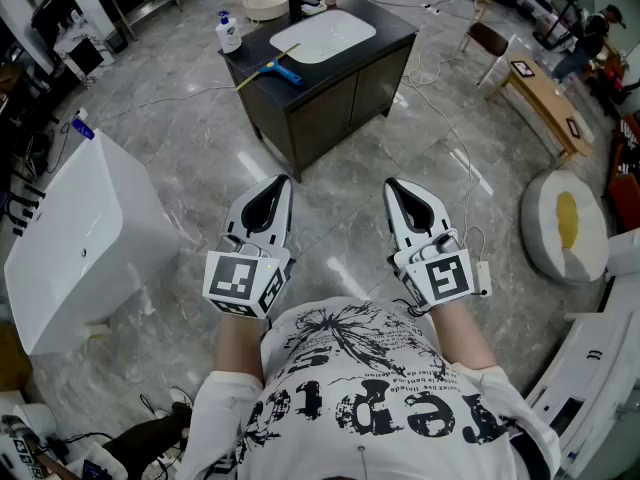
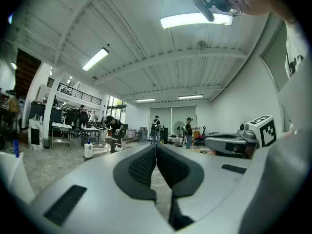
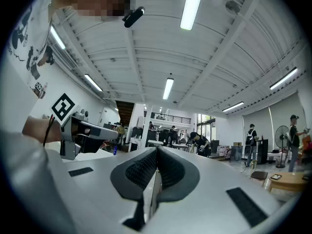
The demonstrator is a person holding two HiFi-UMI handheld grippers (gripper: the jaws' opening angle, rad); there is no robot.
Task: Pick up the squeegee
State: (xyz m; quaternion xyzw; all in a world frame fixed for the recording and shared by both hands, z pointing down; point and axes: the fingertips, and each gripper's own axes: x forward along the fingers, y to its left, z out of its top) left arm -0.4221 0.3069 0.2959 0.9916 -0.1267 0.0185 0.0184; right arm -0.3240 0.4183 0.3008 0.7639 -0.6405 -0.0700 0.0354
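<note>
**Head view.**
- Squeegee (image 1: 275, 68) – one. It lay flat on the dark cabinet worktop (image 1: 375, 40) in the upper middle of the frame, just left of the white basin (image 1: 335, 36), with its blue handle towards the front edge, probably the end to take it by.
- Pump bottle (image 1: 228, 33) – one, upright at the worktop's left corner, apart from the squeegee.
- Left gripper (image 1: 279, 185) and right gripper (image 1: 394, 188) – two. They were side by side at lower centre, close to the person's body and well apart from the cabinet, with bare floor between. This looked like a ready stance, the approach not yet begun.
- White tub (image 1: 70, 238) – one, at the left edge.

**Left gripper view.**
- Left gripper (image 2: 155, 152) – jaws pressed together with nothing between them. It pointed level across the room, so the squeegee was not visible here.
- The same bottle (image 2: 88, 149) stood small at mid-left.

**Right gripper view.**
- Right gripper (image 3: 156, 157) – jaws likewise closed on nothing.
- The squeegee could not be made out here.
</note>
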